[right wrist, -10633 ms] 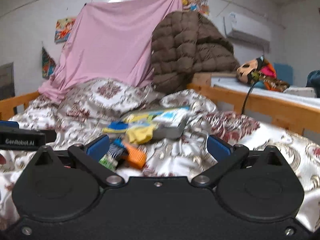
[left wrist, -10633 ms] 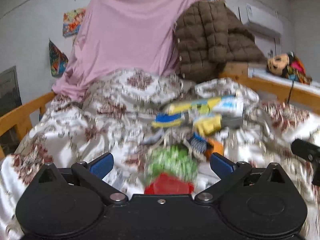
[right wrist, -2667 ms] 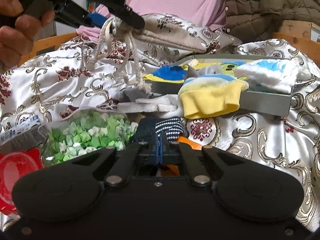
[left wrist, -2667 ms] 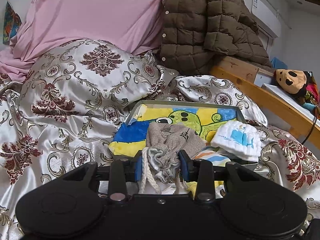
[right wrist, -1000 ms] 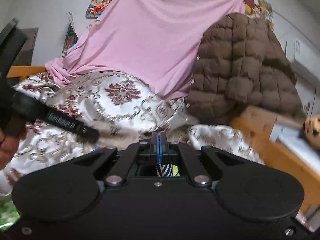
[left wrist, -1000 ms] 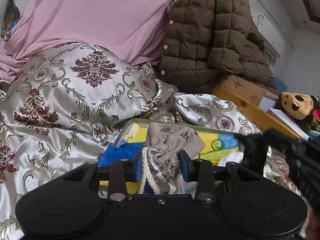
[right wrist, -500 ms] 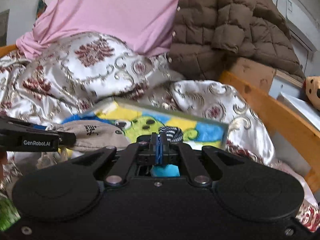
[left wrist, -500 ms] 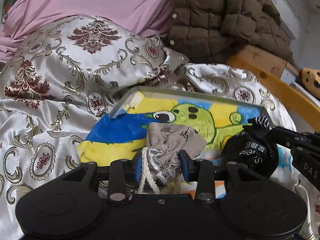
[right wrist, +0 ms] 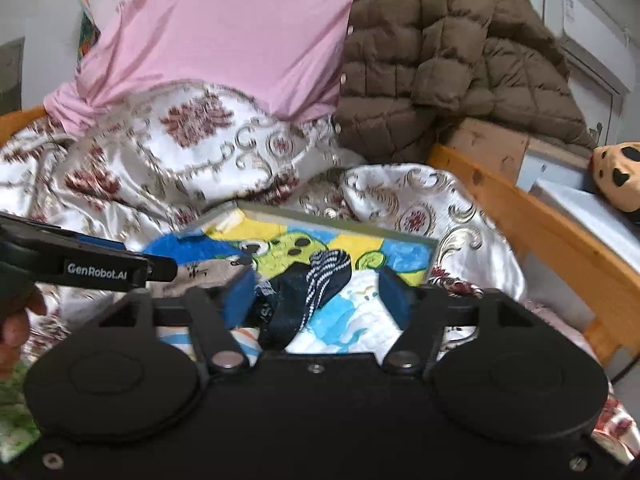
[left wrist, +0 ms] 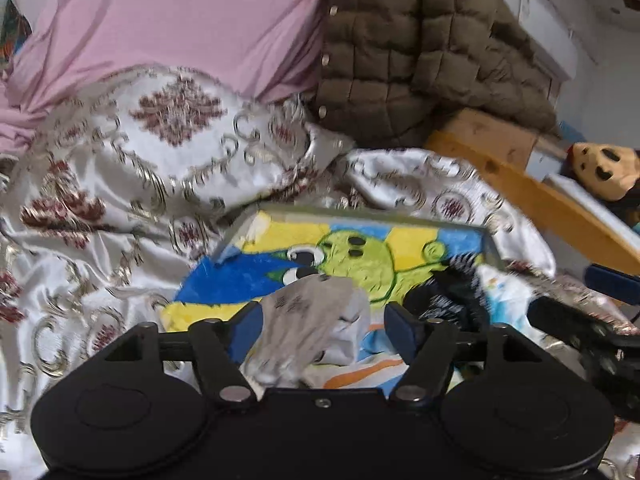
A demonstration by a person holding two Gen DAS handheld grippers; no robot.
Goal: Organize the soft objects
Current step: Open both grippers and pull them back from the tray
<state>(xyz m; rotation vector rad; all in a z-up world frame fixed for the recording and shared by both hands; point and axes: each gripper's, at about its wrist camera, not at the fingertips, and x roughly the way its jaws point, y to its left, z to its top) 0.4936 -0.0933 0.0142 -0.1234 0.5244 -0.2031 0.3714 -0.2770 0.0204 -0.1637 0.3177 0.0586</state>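
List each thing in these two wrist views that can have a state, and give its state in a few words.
left gripper: jaws opening, pads clear of the pouch.
grey drawstring pouch: released, between the jaws, blurred.
right gripper: jaws opening.
dark sock: let go, over the tray.
tray: lined with a cartoon towel, part filled.

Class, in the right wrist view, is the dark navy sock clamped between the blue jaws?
No: the dark navy sock lies loose between opening jaws.
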